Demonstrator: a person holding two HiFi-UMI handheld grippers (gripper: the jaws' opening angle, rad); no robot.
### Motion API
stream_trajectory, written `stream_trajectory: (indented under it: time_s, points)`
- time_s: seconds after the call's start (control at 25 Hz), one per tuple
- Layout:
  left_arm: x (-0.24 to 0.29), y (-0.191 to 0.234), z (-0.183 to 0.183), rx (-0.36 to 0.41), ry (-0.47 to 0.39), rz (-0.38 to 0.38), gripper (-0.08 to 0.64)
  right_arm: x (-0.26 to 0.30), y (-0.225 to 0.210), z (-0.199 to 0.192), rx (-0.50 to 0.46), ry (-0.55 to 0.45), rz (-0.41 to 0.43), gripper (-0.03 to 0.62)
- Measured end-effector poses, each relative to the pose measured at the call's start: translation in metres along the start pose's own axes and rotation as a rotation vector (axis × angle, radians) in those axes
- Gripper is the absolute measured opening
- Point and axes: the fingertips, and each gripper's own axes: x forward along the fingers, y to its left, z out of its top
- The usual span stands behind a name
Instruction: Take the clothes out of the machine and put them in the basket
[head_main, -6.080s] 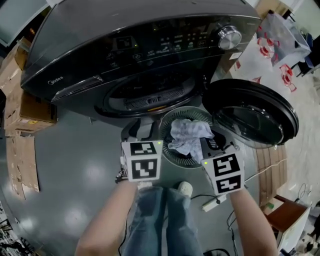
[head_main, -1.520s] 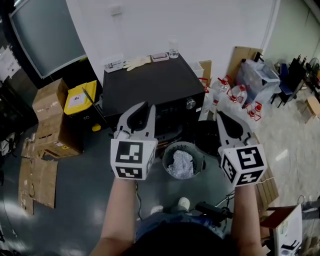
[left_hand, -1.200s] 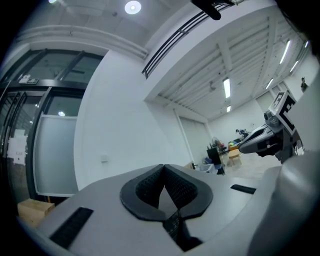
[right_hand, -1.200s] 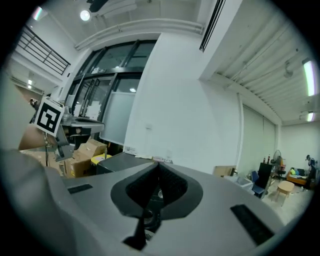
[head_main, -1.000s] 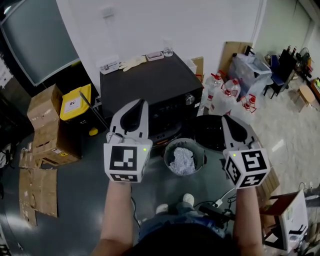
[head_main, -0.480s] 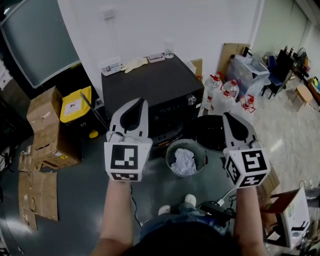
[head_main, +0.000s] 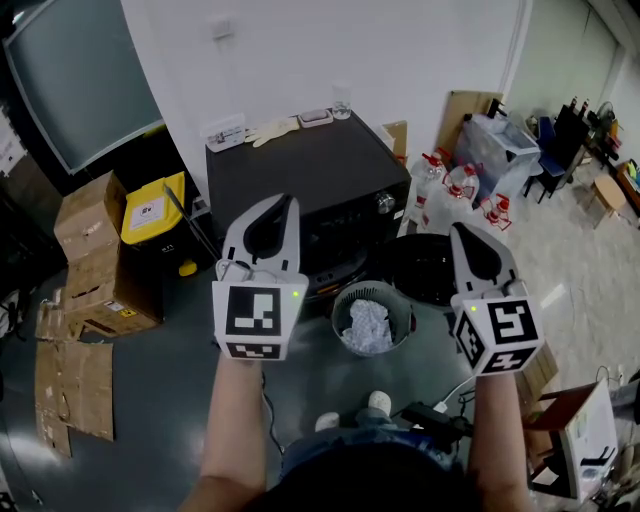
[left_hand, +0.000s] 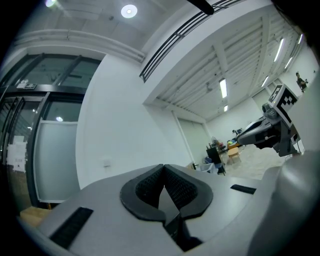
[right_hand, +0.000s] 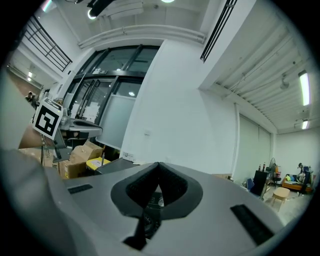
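Left gripper (head_main: 272, 205) and right gripper (head_main: 465, 235) are both closed, empty. Basket (head_main: 338, 305) of clothes (head_main: 368, 325) lies between: five o'clock from left, eight from right.

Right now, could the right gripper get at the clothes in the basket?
Probably not as held: the right gripper is high above the basket on the floor, jaws shut. Nothing covers the clothes, though.

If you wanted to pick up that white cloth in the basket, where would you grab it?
Probably a bunched fold on top of the white cloth, coming straight down. It lies crumpled inside the round basket, whose wall closes off every side, so only the top is open.
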Motion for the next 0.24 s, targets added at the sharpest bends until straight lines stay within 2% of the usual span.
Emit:
stream_trajectory:
  time_s: [0.24]
  points:
    - [0.0041,-0.0005,0.0004,-0.019,-0.011,0.005,0.002,0.0014,-0.0061,-0.0014,-0.009,-0.007,-0.019,0.002]
